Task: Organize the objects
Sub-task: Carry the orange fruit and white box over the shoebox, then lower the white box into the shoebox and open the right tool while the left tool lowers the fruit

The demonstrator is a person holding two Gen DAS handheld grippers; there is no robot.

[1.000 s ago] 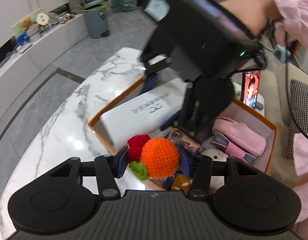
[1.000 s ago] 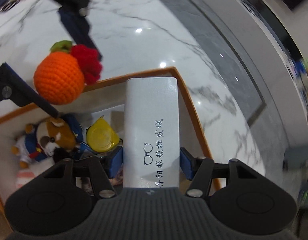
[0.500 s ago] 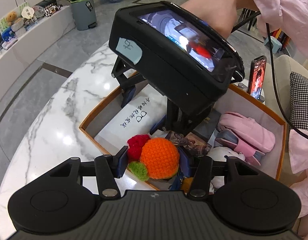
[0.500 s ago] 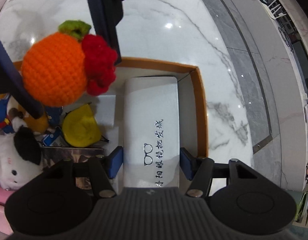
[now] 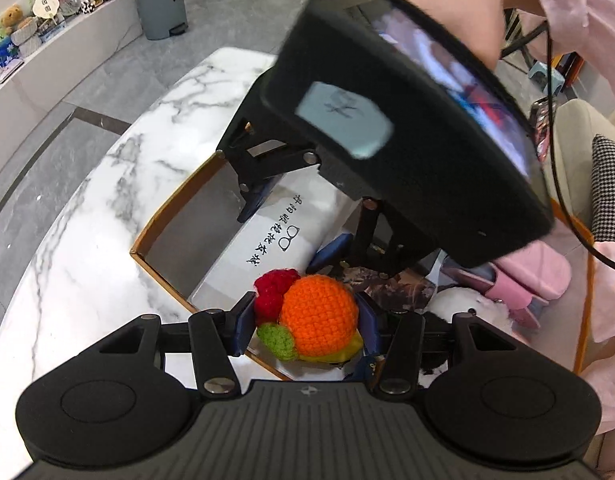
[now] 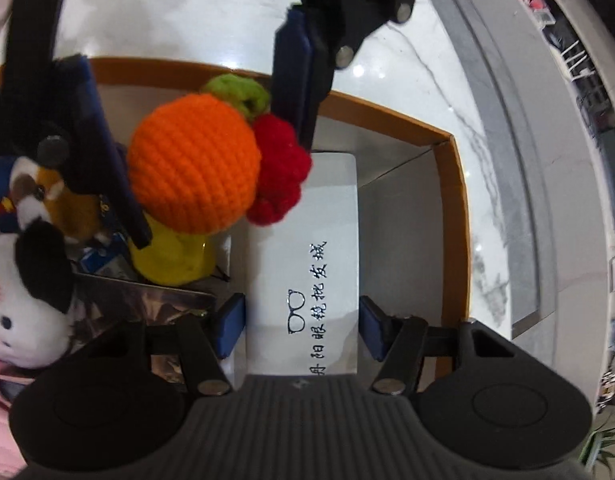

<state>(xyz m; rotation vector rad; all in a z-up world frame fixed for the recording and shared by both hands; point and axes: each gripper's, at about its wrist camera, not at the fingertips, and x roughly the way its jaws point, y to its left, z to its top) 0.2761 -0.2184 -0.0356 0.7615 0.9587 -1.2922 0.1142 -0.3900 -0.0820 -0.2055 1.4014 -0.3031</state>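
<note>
Left tongs (image 5: 305, 320) clenched on a crocheted orange (image 5: 318, 321), blue pads pressing its two sides, with a red knitted cluster (image 5: 274, 289) and a green leaf (image 5: 278, 342) attached on the left; held over the near corner of an orange-rimmed box (image 5: 169, 204) standing on the marble desk (image 5: 107, 216).

Inside the box, from left: bare grey floor, then a white glasses case (image 5: 275, 236) printed with a spectacles drawing and Chinese characters, then a dark picture card (image 5: 395, 286), a white plush (image 5: 473, 308) and a pink item (image 5: 535, 268) at the far right. A yellow object (image 5: 347, 350) just under the orange.

Right tongs (image 6: 301, 324) grasping the white glasses case (image 6: 319, 248) across its width, case low in the box by the right wall (image 6: 453, 200); whether resting on the bottom, cannot tell. Seen from the right wrist camera, left to right: white plush with a black ear (image 6: 23, 304), a brown and blue plush (image 6: 31, 196), the yellow object (image 6: 171, 256), the orange (image 6: 193, 164) between the left tongs (image 6: 195, 108), then the case. Pink sleeve (image 5: 579, 12) at upper right of the left view.
</note>
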